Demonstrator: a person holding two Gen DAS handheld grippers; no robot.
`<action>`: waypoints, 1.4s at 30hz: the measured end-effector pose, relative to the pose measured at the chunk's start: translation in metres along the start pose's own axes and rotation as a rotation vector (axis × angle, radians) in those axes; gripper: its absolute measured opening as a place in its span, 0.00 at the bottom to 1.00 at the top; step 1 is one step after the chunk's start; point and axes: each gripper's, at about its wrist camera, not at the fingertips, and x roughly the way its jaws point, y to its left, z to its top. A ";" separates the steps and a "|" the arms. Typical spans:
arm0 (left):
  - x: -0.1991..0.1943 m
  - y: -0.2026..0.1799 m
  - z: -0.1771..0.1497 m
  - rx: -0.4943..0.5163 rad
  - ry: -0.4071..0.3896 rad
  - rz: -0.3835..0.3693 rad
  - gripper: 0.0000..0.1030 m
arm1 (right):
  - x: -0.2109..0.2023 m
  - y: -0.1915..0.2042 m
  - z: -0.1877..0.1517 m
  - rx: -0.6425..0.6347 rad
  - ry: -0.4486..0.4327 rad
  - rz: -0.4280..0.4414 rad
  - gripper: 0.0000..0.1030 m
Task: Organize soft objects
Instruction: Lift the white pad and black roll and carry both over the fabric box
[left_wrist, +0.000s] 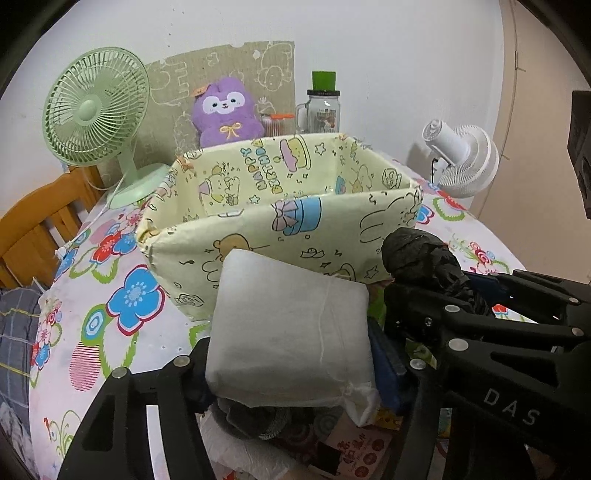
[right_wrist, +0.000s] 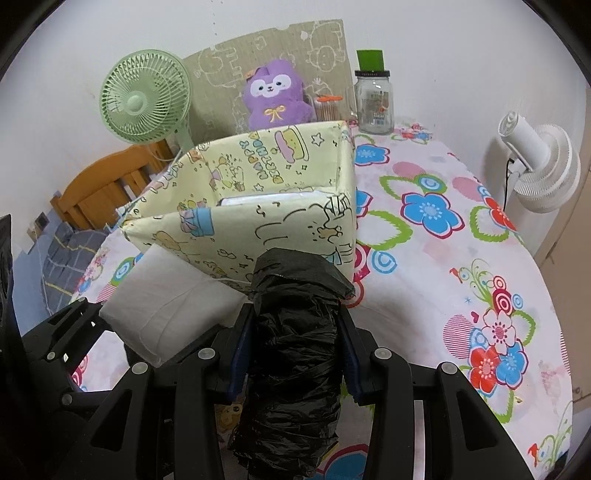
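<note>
A pale yellow cartoon-print fabric box (left_wrist: 280, 221) stands open on the flowered table; it also shows in the right wrist view (right_wrist: 258, 229), with a white item lying inside (right_wrist: 266, 199). My left gripper (left_wrist: 291, 354) is shut on a white soft pack (left_wrist: 291, 332), held just in front of the box's near wall. My right gripper (right_wrist: 295, 332) is shut on a roll of black plastic bags (right_wrist: 295, 350), held beside the white pack (right_wrist: 166, 306), near the box's front right corner. The black roll also shows in the left wrist view (left_wrist: 421, 254).
A green fan (left_wrist: 96, 110), a purple plush (left_wrist: 225, 110), a jar with a green lid (left_wrist: 323, 107) and a white fan (left_wrist: 461, 162) stand behind the box. Loose items lie under my left gripper (left_wrist: 288, 424). A wooden chair (left_wrist: 37, 229) is at the table's left.
</note>
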 end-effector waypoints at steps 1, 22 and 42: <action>-0.002 0.000 0.000 -0.001 -0.002 0.002 0.66 | -0.002 0.001 0.000 -0.002 -0.003 -0.001 0.44; -0.045 0.005 0.000 -0.016 -0.088 0.021 0.66 | -0.043 0.021 -0.001 -0.041 -0.097 0.001 0.44; -0.078 0.005 0.007 -0.016 -0.150 0.043 0.66 | -0.077 0.032 0.002 -0.063 -0.178 -0.012 0.44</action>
